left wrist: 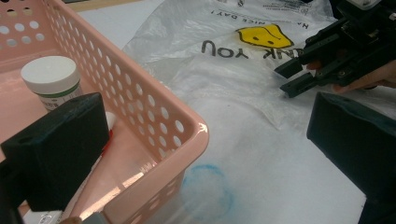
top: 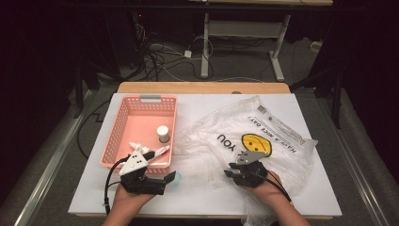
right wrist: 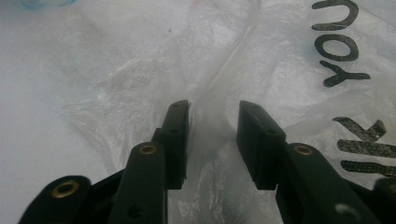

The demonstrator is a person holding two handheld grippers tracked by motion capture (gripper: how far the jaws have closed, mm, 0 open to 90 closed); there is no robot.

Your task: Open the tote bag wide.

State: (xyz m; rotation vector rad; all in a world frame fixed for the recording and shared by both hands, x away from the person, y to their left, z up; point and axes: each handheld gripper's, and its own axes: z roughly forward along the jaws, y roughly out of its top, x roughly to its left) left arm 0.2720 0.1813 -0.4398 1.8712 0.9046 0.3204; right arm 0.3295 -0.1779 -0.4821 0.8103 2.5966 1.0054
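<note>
black 2-jaw grippers (top: 170, 178) (top: 231, 170) with brass rivets, grey plates, black cables

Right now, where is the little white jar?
In the high view, the little white jar stands inside the pink basket on the table's left, near its right wall, just beyond the left hand-held gripper.

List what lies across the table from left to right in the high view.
Pink basket → white-capped jar inside it → left gripper → right gripper → smiley face printed on the clear plastic bag.
</note>
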